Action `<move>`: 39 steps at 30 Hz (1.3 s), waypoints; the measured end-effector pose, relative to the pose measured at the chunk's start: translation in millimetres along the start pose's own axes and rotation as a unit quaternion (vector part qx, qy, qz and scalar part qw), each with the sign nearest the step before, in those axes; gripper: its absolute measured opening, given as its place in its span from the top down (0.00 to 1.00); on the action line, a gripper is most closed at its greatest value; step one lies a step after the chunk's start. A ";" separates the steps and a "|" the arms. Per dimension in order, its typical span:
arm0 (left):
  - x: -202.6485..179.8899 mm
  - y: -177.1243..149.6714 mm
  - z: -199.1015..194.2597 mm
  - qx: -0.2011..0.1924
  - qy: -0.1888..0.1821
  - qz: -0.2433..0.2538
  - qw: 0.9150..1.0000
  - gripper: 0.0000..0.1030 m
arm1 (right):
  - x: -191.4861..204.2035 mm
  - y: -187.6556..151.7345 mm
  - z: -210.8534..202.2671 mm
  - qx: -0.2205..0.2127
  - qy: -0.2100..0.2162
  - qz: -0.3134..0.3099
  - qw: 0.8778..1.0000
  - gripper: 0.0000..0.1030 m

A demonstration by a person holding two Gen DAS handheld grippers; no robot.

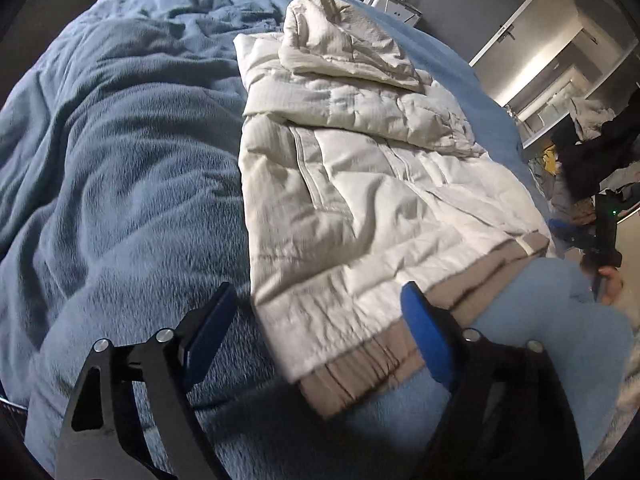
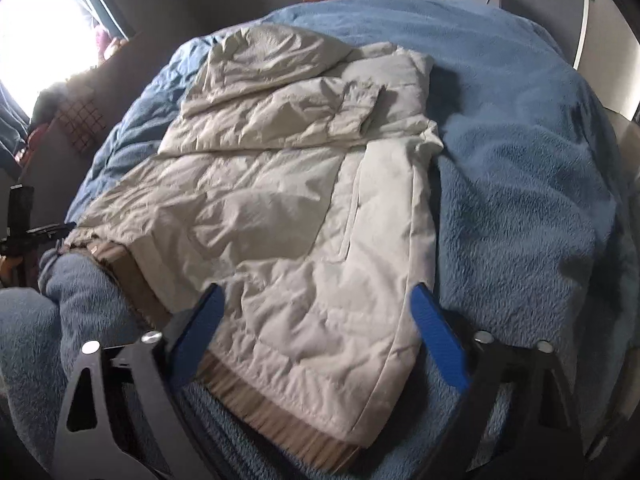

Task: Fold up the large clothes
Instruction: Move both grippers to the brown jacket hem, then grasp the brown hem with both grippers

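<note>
While both grippers hover at its hem, a cream hooded jacket (image 2: 280,184) lies flat on a blue blanket (image 2: 520,184).
Long axis: from the ribbed tan hem (image 1: 360,368) nearest the cameras to the hood (image 1: 340,40) at the far end; sleeves are folded across the chest. Left gripper (image 1: 320,320) and right gripper (image 2: 316,316) each stand open, jaws astride a hem corner without pressing it.

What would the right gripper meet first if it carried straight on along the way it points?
Most likely the cream puffer jacket near its tan ribbed hem, which lies between the right gripper's open jaws, spread on the blue blanket. Depth is hard to judge.
</note>
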State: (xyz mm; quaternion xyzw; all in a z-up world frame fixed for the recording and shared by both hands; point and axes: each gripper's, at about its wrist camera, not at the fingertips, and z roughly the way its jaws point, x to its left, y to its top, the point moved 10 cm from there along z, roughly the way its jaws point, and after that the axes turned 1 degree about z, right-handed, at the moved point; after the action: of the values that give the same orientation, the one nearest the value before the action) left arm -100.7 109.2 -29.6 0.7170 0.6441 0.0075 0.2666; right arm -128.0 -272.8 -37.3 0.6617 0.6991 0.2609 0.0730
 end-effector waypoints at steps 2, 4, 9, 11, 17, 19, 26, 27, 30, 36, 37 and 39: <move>-0.5 -6.6 3.2 0.011 -0.007 -0.004 1.000 0.34 | -1.7 -5.5 1.1 0.010 -0.006 0.011 1.000 0.24; 1.3 -13.9 7.8 0.025 -0.008 -0.004 1.000 0.40 | -4.5 -10.2 -1.0 0.016 -0.005 0.026 1.000 0.31; -1.7 -18.8 8.0 0.030 -0.030 -0.013 0.999 0.47 | -17.2 -23.3 -11.4 0.030 -0.009 0.061 0.998 0.40; -4.0 -19.2 7.3 0.034 -0.039 -0.015 0.999 0.47 | -21.1 -30.0 -14.0 0.039 -0.017 0.067 0.997 0.40; -4.1 -22.6 12.7 0.041 -0.092 -0.052 0.994 0.50 | -21.4 -63.6 -9.1 0.088 -0.013 0.088 0.992 0.40; -8.3 -20.6 19.8 0.035 -0.107 -0.062 0.992 0.50 | -19.6 -65.0 -1.3 0.083 0.003 0.102 0.991 0.40; -14.3 -4.2 14.4 0.005 -0.090 -0.026 0.996 0.81 | -1.2 -33.3 -17.2 0.022 -0.037 -0.005 0.999 0.83; -14.6 -1.3 11.6 0.001 -0.089 -0.024 0.996 0.82 | 0.1 -28.4 -21.8 0.015 -0.038 -0.012 0.999 0.84; -17.3 14.4 3.1 -0.015 -0.092 -0.016 0.996 0.84 | 6.2 -1.9 -38.8 -0.019 -0.029 -0.022 0.999 0.85; -18.8 74.2 -25.6 -0.081 -0.104 -0.005 0.991 0.86 | 0.6 64.5 -66.8 -0.093 0.008 0.000 0.996 0.85; -18.7 87.2 -28.3 -0.092 -0.103 -0.005 0.990 0.86 | 0.2 76.6 -69.2 -0.104 0.016 0.005 0.994 0.85; -16.0 110.3 -30.6 -0.109 -0.105 -0.014 0.988 0.86 | 0.2 103.9 -72.2 -0.127 0.025 0.008 0.992 0.85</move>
State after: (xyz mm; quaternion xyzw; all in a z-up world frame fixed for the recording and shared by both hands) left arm -12.9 102.6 45.1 0.6715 0.6178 -0.0017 0.4092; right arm -68.2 -293.2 72.3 0.6460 0.6566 0.3644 0.1371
